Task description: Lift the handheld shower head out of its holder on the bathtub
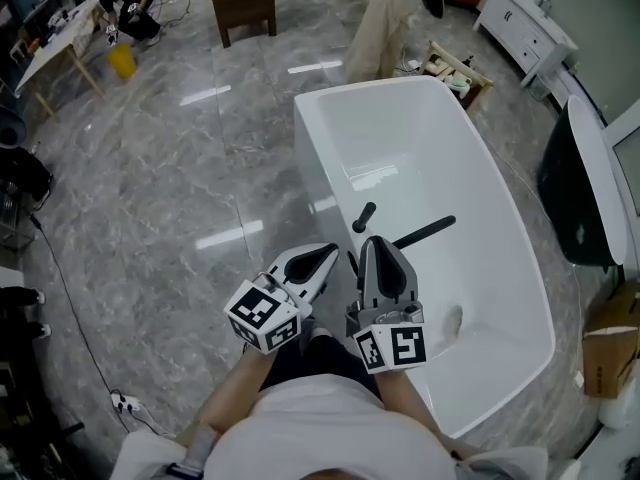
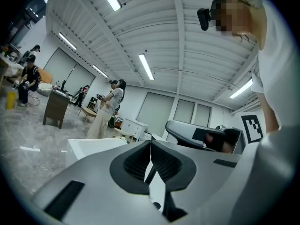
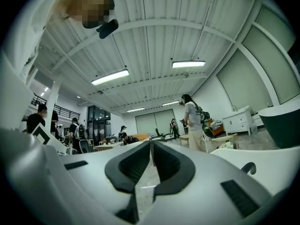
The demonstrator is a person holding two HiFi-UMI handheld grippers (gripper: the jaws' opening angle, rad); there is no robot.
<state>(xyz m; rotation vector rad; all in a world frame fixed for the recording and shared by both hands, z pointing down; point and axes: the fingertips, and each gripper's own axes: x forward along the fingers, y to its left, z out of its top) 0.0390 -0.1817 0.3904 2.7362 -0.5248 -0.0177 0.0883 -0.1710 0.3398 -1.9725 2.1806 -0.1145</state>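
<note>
None of the lift looks done yet. The white bathtub (image 1: 400, 138) fills the middle of the head view, and both pairs of tongs are held by its left rim, toward the near end. The left tongs (image 1: 330, 252) are just outside that rim, pressed together with nothing pinched. The right tongs (image 1: 372, 241) reach over the rim, also pressed together and empty. Just beyond their tips the black shower head (image 1: 425, 232) slants inward from the left rim, untouched and apparently in its holder. What is left, I judge, is to spread one pair, close on the handle and raise it clear. The holder itself is hidden behind the right tongs, so how the wand sits in it cannot be told. The short black post (image 1: 365, 215) beside the wand may be a tap or a knob. It is too small to say which.
</note>
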